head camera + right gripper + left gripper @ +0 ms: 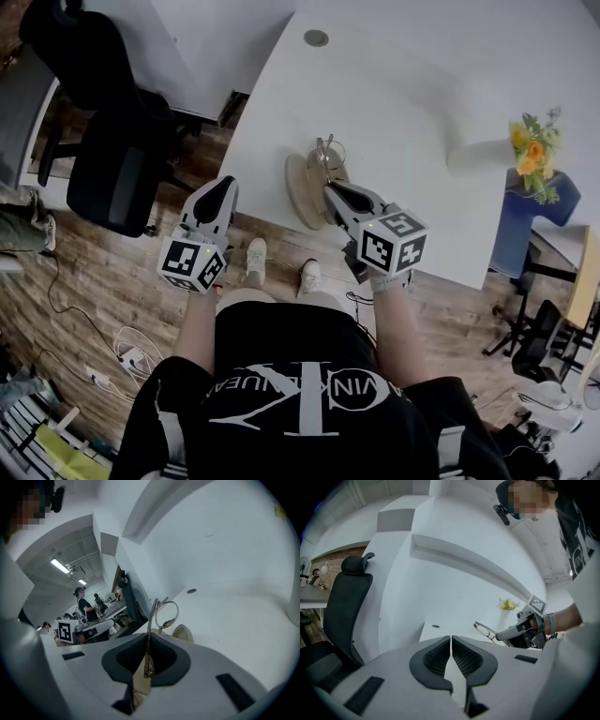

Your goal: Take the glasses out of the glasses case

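A tan glasses case (300, 192) lies on the white table (403, 103) near its front edge. My right gripper (329, 190) hovers just above the case, shut on a temple of the thin metal-framed glasses (325, 153), which stick up clear of the case. In the right gripper view the temple runs between the pads, with a lens (167, 613) beyond the tips and the case (183, 633) below. My left gripper (225, 184) hangs off the table's left edge, shut with nothing in it (451, 639). It looks across at the glasses (485, 630) and the right gripper (501, 635).
A white vase with yellow flowers (530, 150) lies at the table's right end, by a blue chair (525, 220). A black office chair (112, 159) stands left of the table. A cable hole (316, 37) sits far back. Cables lie on the wooden floor (112, 352).
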`<state>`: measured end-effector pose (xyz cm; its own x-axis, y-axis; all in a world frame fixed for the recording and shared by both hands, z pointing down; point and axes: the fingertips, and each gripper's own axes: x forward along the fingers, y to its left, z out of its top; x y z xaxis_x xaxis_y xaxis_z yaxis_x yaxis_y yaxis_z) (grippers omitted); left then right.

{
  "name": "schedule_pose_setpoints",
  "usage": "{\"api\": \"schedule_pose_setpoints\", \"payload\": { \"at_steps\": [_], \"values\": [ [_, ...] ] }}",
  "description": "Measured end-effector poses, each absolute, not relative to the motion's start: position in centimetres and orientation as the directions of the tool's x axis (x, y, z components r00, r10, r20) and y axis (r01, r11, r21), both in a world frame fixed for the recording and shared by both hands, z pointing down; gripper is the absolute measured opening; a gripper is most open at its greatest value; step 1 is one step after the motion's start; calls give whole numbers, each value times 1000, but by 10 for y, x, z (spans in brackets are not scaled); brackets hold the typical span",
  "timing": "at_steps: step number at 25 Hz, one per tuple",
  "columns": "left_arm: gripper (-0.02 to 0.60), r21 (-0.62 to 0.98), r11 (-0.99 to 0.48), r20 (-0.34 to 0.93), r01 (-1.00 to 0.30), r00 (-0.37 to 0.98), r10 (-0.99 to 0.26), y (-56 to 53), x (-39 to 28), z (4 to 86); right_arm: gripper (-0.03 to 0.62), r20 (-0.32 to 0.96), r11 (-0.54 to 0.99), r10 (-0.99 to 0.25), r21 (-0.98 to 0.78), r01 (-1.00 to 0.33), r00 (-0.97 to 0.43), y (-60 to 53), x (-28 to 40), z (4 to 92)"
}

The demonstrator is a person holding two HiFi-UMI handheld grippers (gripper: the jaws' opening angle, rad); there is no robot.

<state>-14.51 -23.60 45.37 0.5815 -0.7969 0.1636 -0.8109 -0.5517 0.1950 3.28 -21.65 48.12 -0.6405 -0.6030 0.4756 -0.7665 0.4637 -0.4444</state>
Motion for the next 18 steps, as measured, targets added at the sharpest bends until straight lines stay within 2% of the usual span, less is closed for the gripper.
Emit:
{"api": "schedule_pose_setpoints", "payload": {
  "at_steps": [18],
  "values": [
    [26,152,-578,122,-802,595,-794,-246,-132,427,38,389,471,-667,-440,-764,-636,-225,52,452]
  ]
}}
